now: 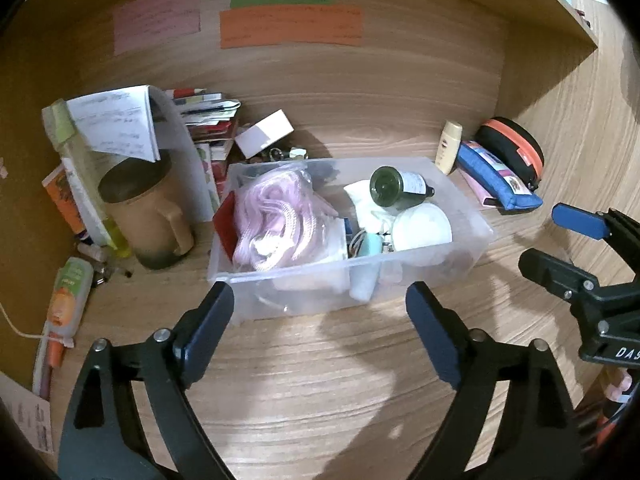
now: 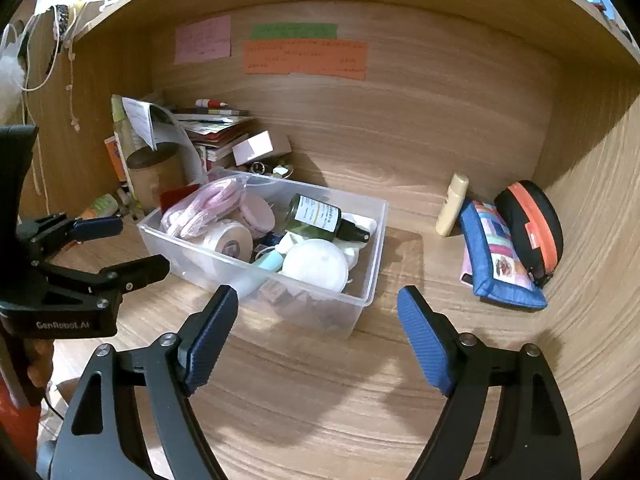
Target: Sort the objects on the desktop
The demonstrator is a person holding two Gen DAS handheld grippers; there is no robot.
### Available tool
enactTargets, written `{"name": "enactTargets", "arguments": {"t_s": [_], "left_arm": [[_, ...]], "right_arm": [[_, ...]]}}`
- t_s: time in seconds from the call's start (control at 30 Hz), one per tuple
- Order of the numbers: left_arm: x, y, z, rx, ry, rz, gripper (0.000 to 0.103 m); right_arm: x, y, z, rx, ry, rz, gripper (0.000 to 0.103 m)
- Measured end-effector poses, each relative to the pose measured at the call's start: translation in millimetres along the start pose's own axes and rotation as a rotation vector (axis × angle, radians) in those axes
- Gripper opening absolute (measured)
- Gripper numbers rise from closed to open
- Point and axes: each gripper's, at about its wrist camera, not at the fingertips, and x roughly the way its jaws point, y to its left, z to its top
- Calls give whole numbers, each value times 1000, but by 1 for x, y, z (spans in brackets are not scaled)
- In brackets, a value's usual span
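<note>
Nearest to me, the left gripper (image 1: 320, 320) had its jaws spread wide with only bare desk (image 1: 320, 400) between them, and the right gripper (image 2: 318, 332) stood just as far apart, equally empty. Both hung just short of the clear plastic bin (image 1: 224, 272), touching nothing. Inside the bin I could see a pink cord bundle (image 1: 276, 216) on the left, a white round lid (image 1: 422, 228) toward the right, and a dark green spray bottle (image 2: 320, 218) lying on its side above that lid. Left of the bin stood a brown mug (image 1: 148, 212) with loose papers and books piled behind it. Further right, near the side wall, a cream tube (image 2: 452, 206) leaned upright beside a blue pouch (image 2: 500, 264) and a black and orange case (image 2: 532, 224). Farthest back, three coloured paper notes (image 2: 304, 58) were stuck to the rear panel.
</note>
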Motion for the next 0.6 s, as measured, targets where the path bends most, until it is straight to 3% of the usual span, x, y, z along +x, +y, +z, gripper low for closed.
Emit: {"name": "enactTargets", "arguments": {"t_s": [0.13, 0.6], "left_arm": [[-4, -3, -6, 6, -3, 40, 95], [-6, -7, -13, 8, 8, 68, 95]], "right_arm": [[-3, 2, -4, 7, 5, 13, 81], [-1, 5, -15, 13, 35, 26, 82]]}}
